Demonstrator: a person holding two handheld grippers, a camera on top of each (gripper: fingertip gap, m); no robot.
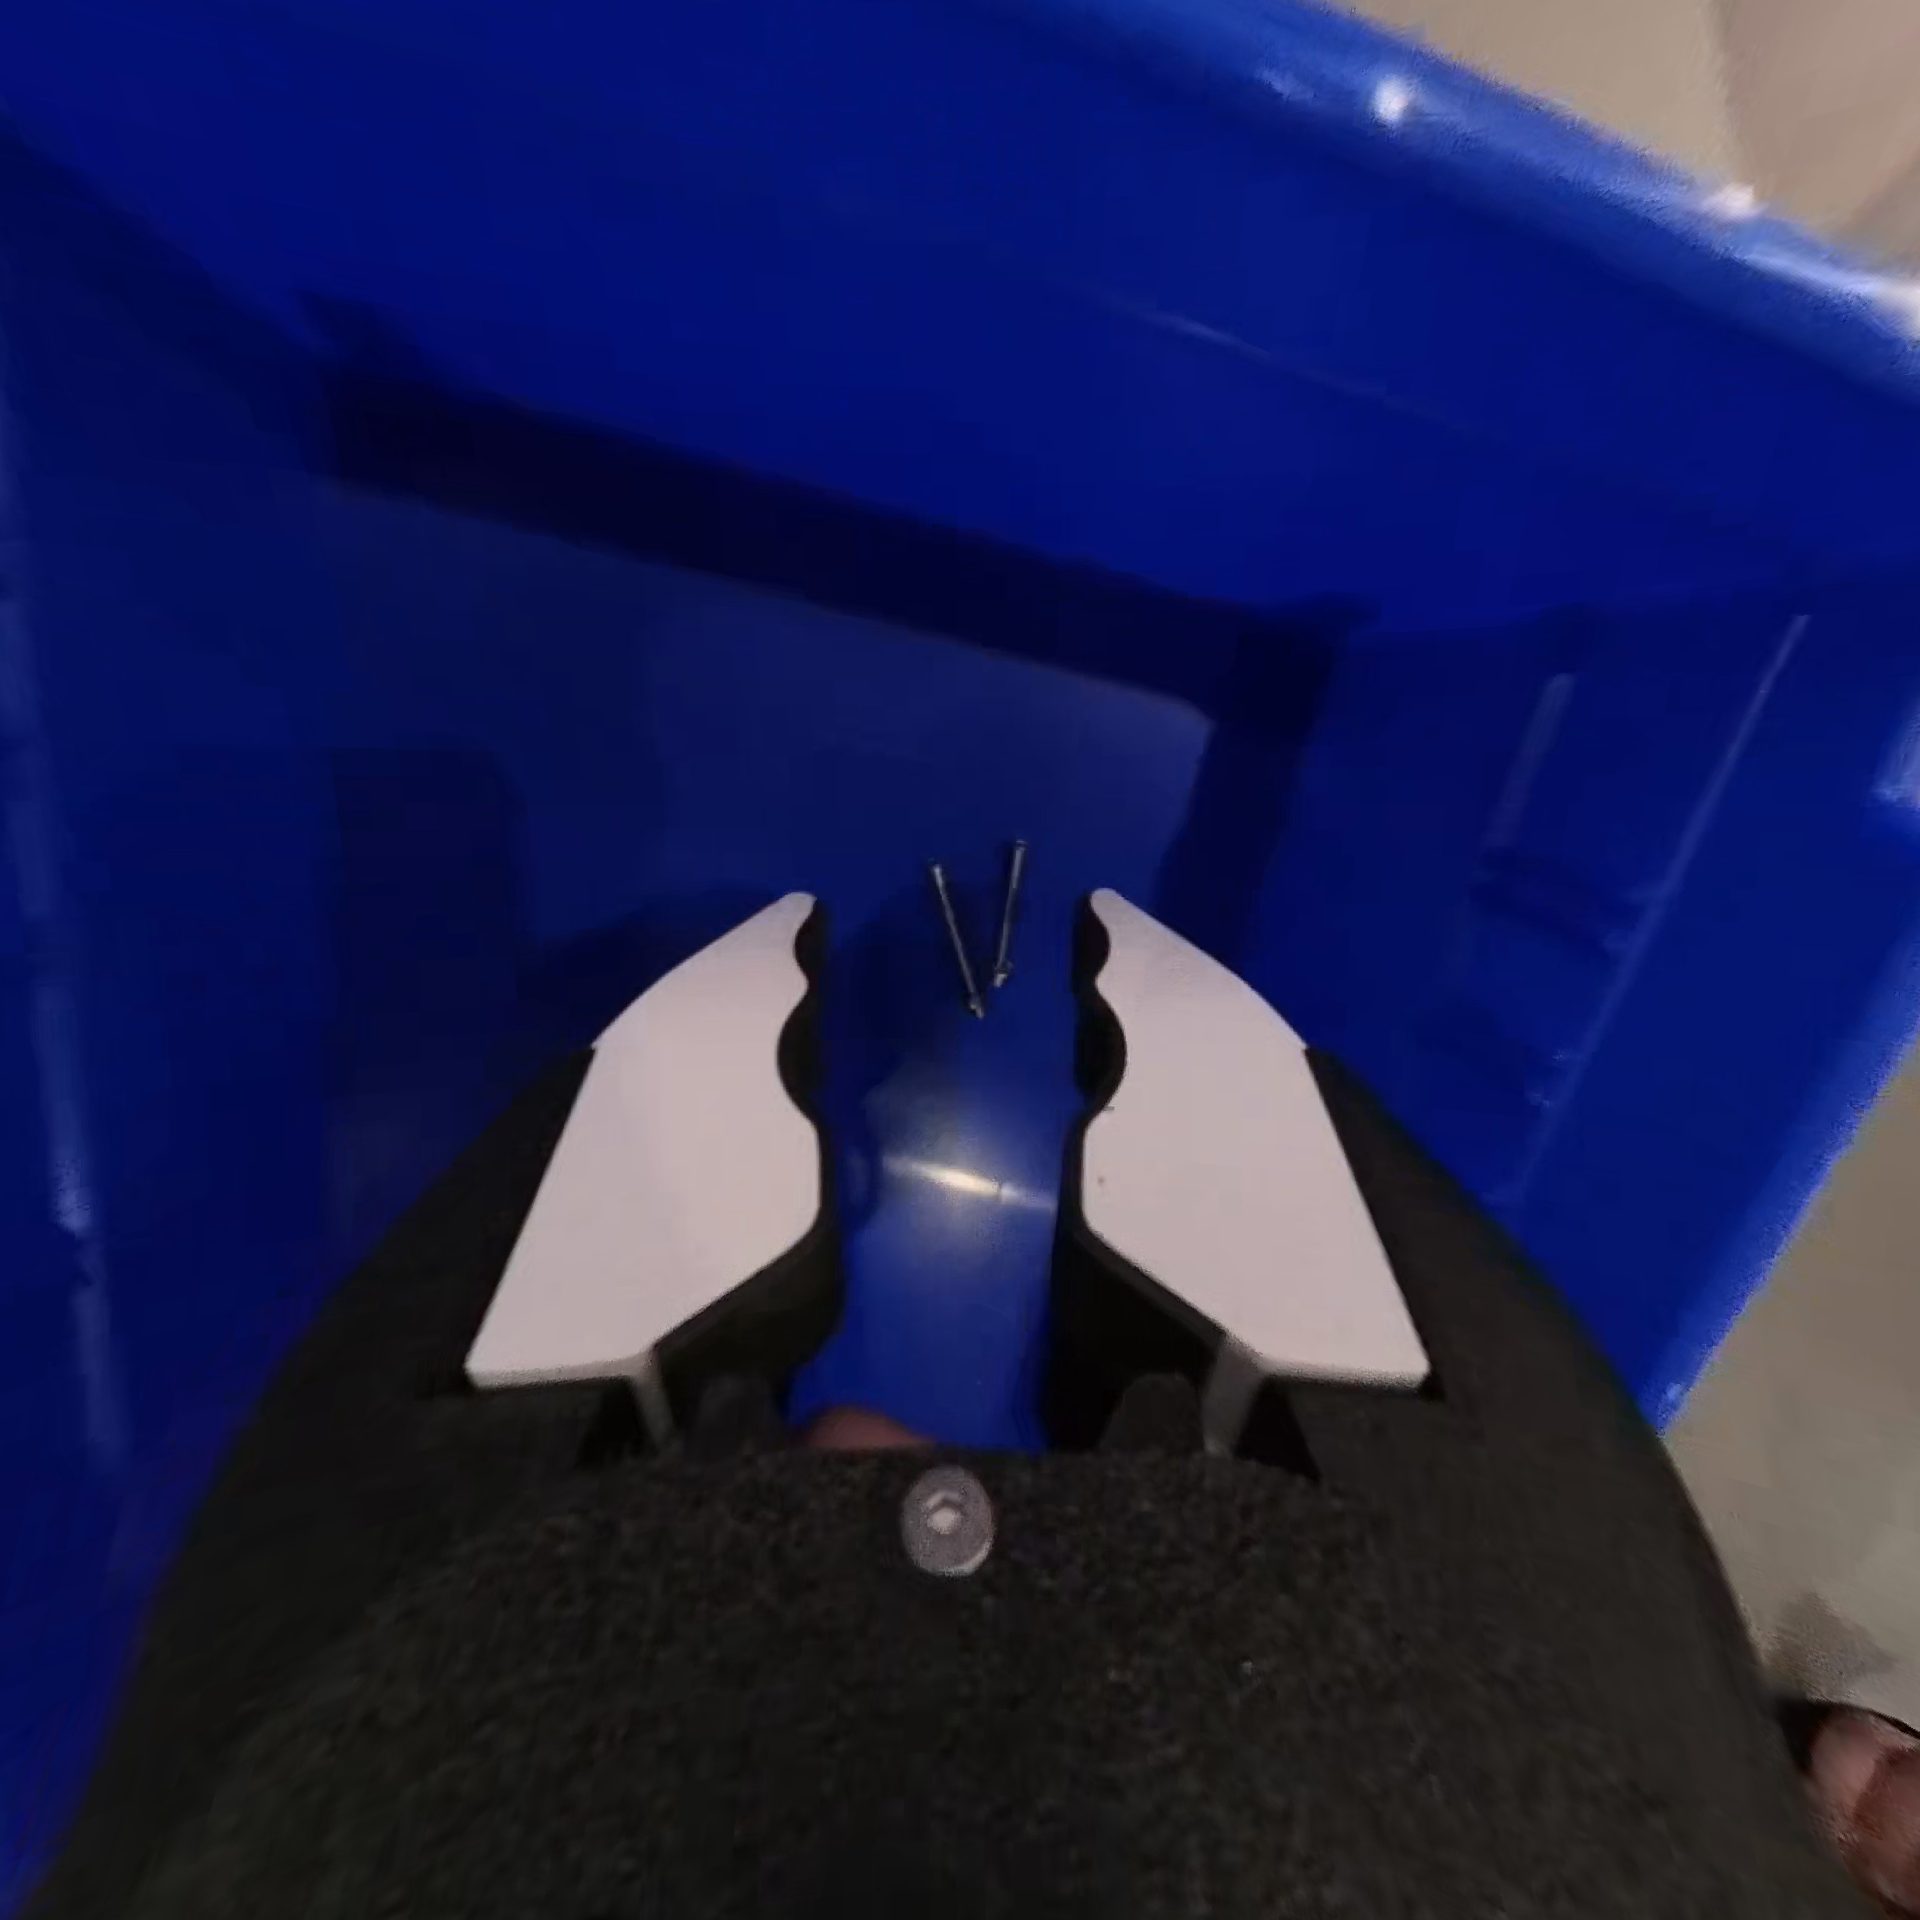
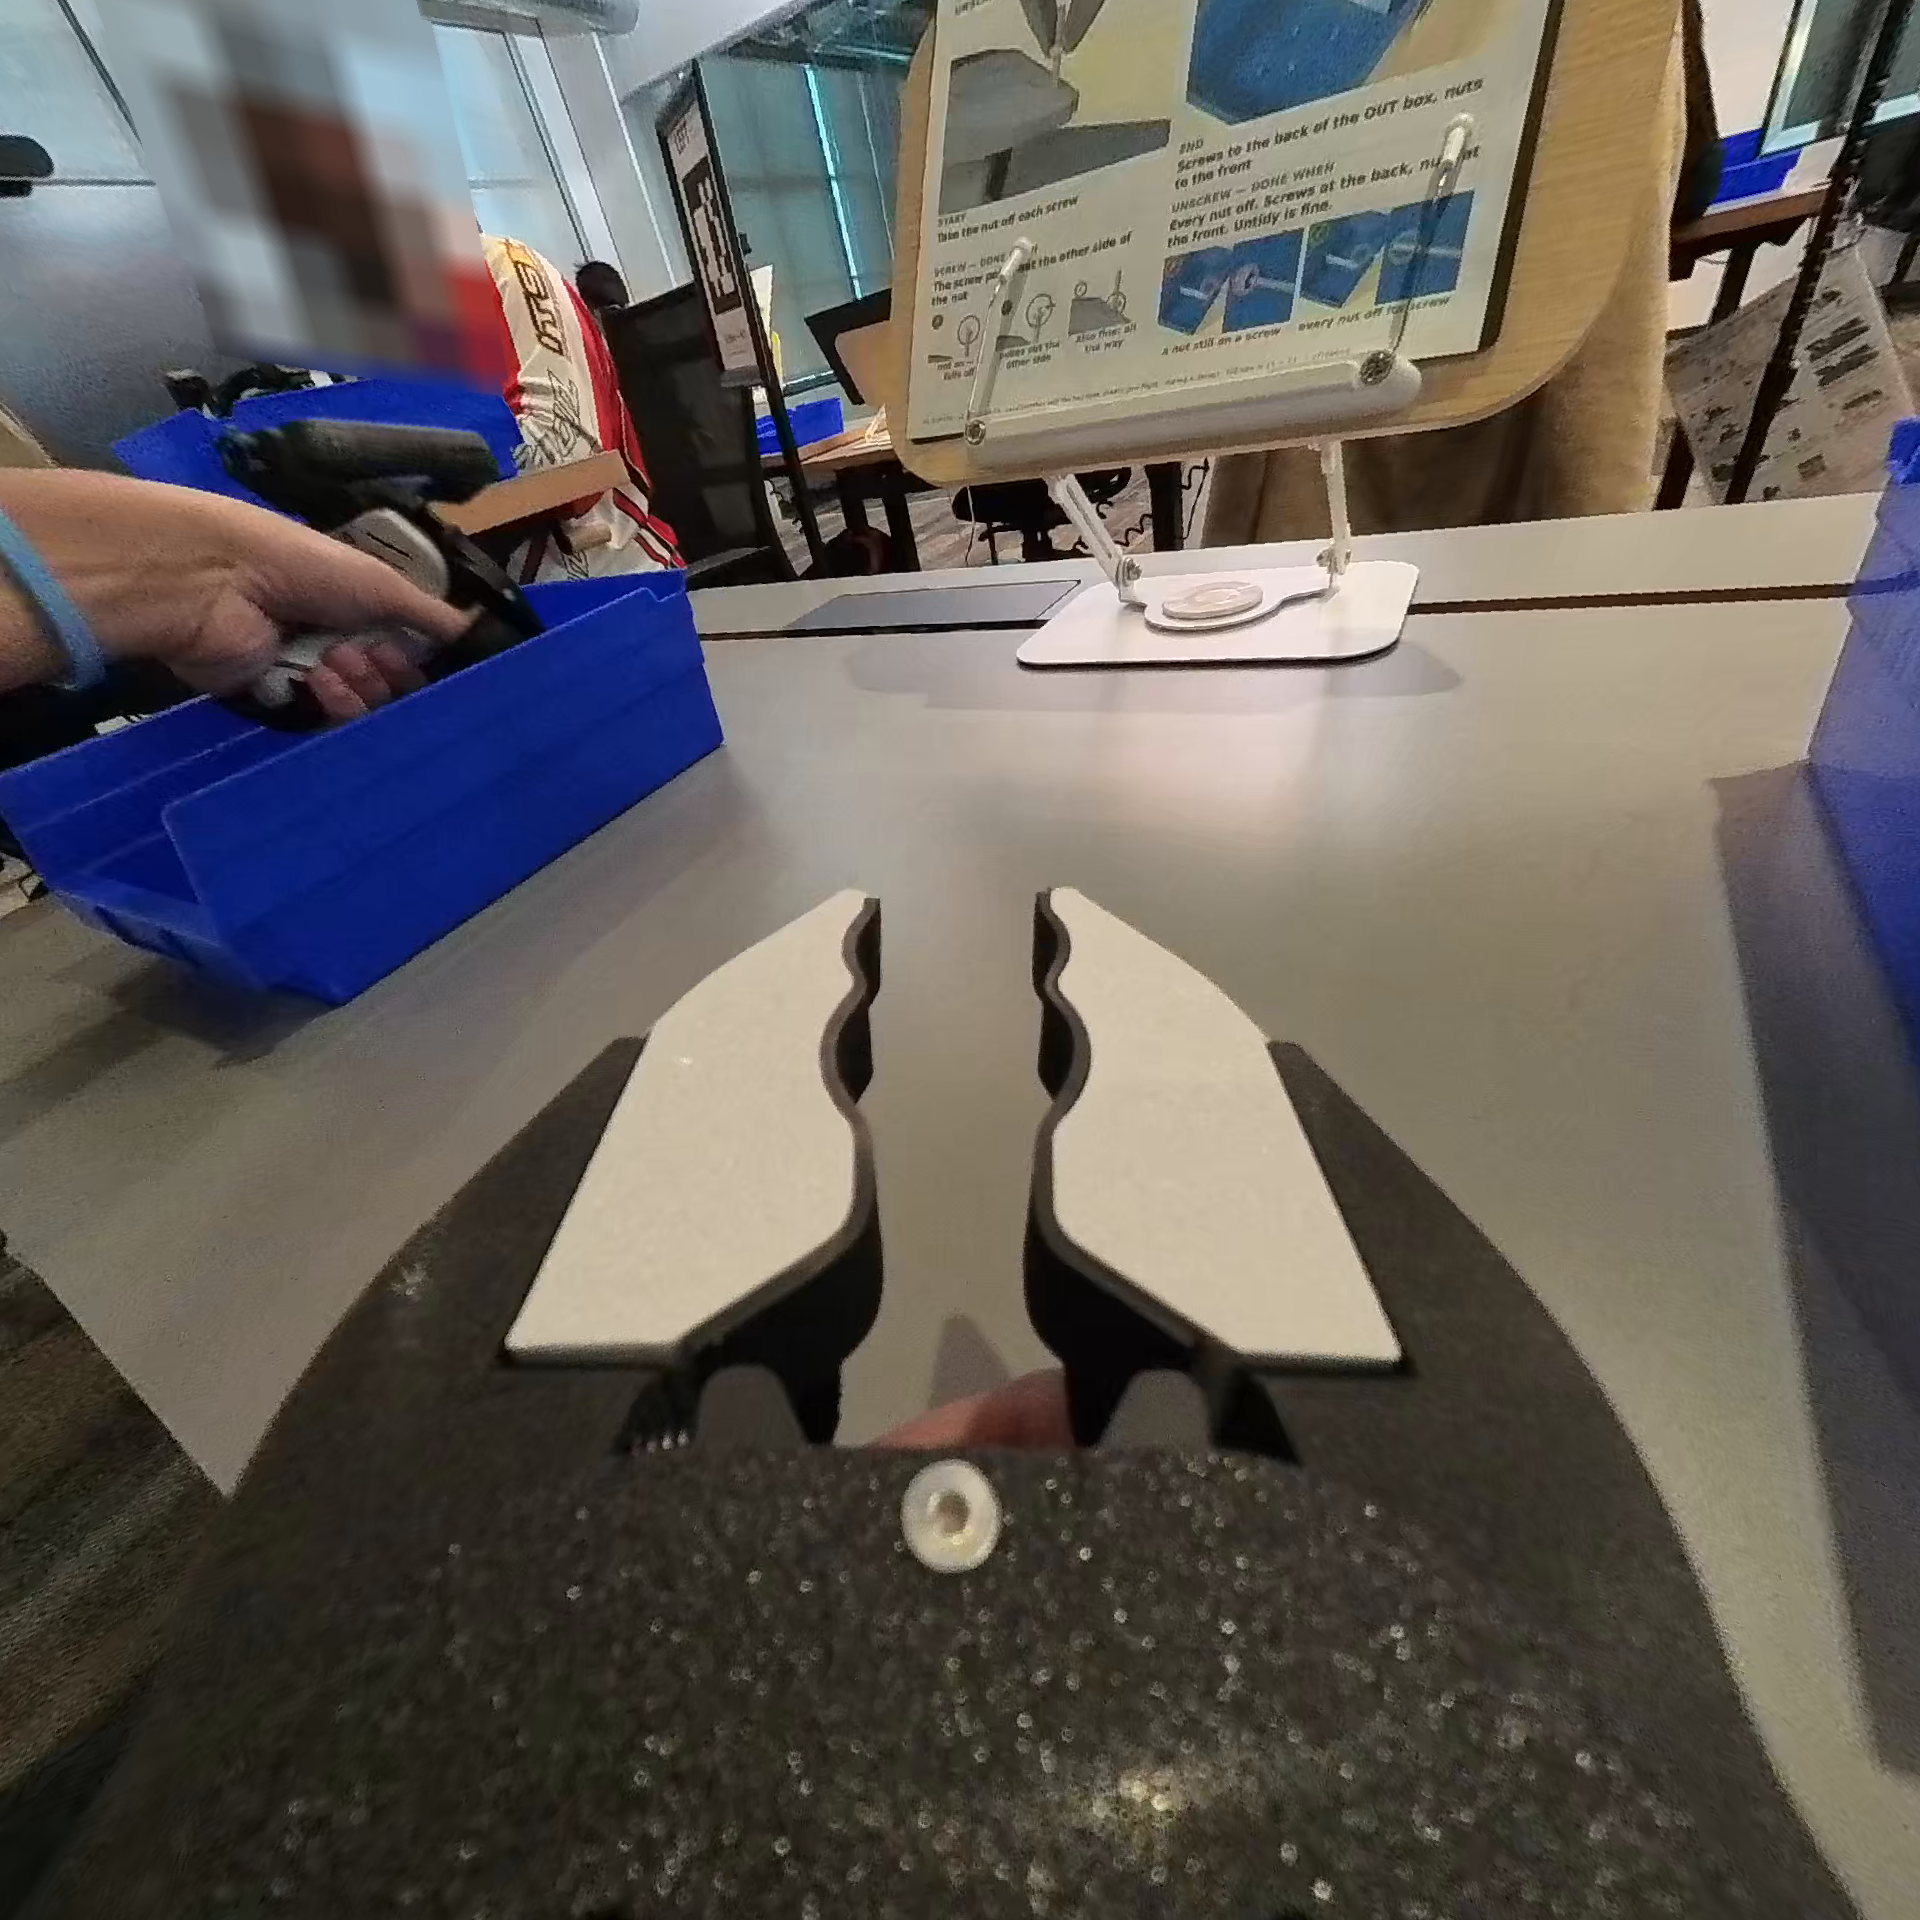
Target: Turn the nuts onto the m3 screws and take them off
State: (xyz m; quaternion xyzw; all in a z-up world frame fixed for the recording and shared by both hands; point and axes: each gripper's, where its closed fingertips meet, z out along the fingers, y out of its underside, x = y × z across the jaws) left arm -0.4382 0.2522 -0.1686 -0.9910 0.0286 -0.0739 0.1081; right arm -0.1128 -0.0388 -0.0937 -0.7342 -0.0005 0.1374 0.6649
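My left gripper [image 1: 948, 914] is open and empty, reaching down inside a blue plastic bin [image 1: 623, 520]. Two thin metal screws [image 1: 982, 928] lie in a V on the bin floor just ahead of and between the fingertips. No nut shows in this view. In the right wrist view the same bin [image 2: 416, 821] stands at the left of the grey table [image 2: 1247, 831], with a hand holding the left gripper [image 2: 416, 540] dipped into it. My right gripper [image 2: 956, 914] is open and empty, held low over the table.
A white stand [image 2: 1226, 613] holding an instruction sheet [image 2: 1195, 208] is at the back of the table. Another blue bin [image 2: 1881, 790] stands at the right edge. A dark flat pad [image 2: 935, 603] lies at the back. A person and other tables are behind.
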